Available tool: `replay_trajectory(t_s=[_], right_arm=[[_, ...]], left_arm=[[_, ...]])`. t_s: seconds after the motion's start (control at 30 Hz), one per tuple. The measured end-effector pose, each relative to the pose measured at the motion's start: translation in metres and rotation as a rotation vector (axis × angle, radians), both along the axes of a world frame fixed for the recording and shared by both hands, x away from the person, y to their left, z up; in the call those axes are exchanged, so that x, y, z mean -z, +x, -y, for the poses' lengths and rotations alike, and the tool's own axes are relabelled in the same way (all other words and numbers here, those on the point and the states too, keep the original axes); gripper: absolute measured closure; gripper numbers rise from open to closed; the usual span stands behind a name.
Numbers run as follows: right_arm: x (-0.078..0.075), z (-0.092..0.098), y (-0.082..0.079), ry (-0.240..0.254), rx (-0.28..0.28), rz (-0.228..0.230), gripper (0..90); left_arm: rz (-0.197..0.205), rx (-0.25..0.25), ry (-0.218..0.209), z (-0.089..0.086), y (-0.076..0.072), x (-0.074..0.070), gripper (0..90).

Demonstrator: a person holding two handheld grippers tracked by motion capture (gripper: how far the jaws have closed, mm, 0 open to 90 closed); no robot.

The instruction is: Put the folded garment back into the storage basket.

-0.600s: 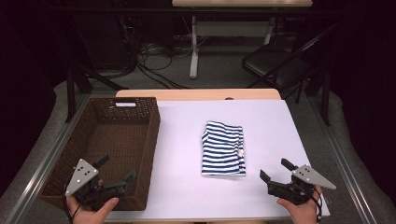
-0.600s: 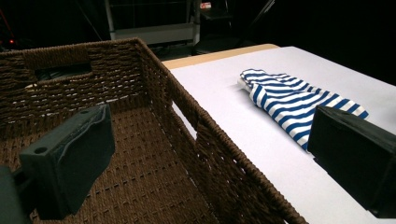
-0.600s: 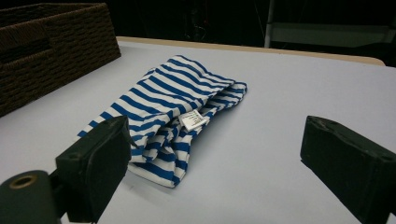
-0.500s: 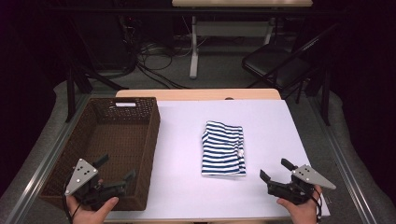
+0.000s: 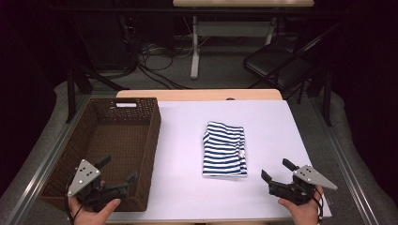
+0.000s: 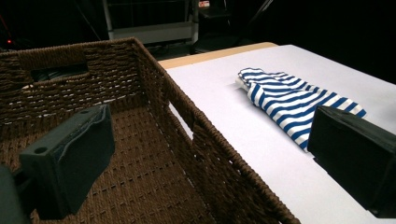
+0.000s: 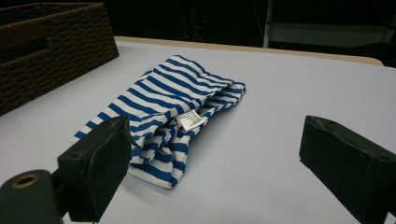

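One folded striped cloth [image 5: 224, 149] — woven basket [image 5: 84, 136]

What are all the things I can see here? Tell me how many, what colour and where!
striped garment: one, blue and white, folded on the table's middle, small white label on it.
wicker basket: one, dark brown, on the table's left side, nothing visible inside.
table: one, white top with a wooden far edge.
chair: one, black, on the floor behind the table.
far table: one, white leg and pale top, at the back.
cables: several, black, on the floor at the back.
left gripper: one, black with a grey plate, over the basket's near end, jaws open.
right gripper: one, black with a grey plate, near the garment's right corner, jaws open.
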State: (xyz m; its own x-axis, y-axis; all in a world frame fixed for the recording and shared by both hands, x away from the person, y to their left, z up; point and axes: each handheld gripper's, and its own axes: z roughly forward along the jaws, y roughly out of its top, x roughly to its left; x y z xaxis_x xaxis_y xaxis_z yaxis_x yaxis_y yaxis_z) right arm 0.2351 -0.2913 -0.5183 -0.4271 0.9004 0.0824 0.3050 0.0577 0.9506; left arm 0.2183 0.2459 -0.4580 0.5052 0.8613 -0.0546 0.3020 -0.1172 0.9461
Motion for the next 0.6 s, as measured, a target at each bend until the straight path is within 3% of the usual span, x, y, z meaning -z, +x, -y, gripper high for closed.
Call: replay_trajectory(t_s=[0.23,0.6], right_arm=[[0.0,-0.003,0.001,-0.001,-0.007,0.005,9.2],[0.001,-0.007,0.002,-0.003,-0.021,-0.005,9.6]], left_arm=[[-0.003,0.007,-0.005,0.004,-0.004,-0.004,0.7],[-0.011,0.07,0.015,0.032,-0.002,-0.017,0.7]])
